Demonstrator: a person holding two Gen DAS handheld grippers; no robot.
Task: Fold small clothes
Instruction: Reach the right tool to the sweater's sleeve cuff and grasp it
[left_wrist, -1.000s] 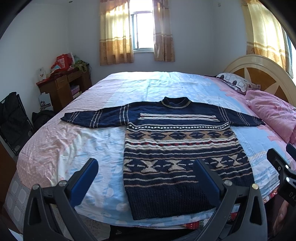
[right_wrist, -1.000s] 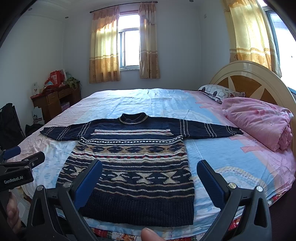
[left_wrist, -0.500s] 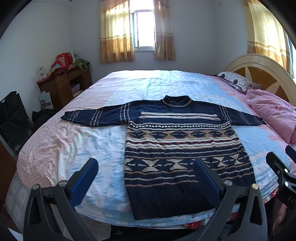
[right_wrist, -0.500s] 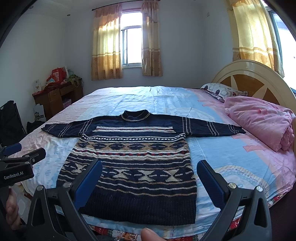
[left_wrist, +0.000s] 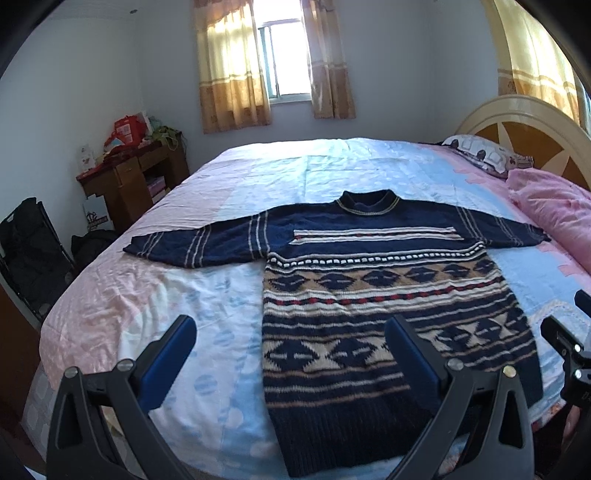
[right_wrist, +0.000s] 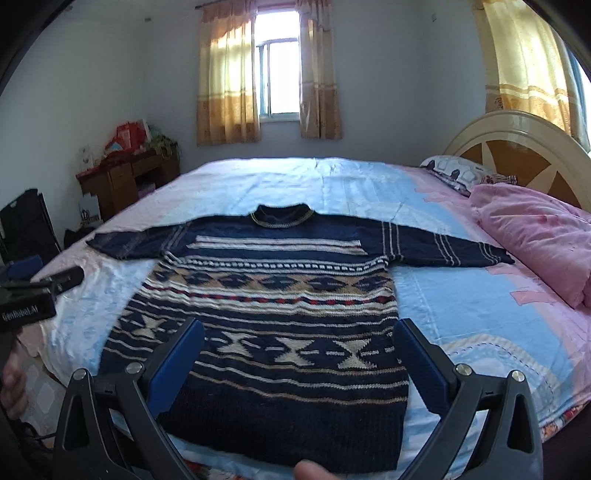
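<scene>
On bed (left_wrist: 229, 295): sweater (left_wrist: 369, 295) flat, apparently unmoved; both tools (left_wrist: 291, 350) (right_wrist: 299, 350) spread, now closer.

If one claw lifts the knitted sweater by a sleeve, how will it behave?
The sweater lies limp and flat on the bed, so it would probably sag and hang from the sleeve. Its thick knit looks fairly heavy and may stretch. The coarse surface seems unlikely to slip.
</scene>
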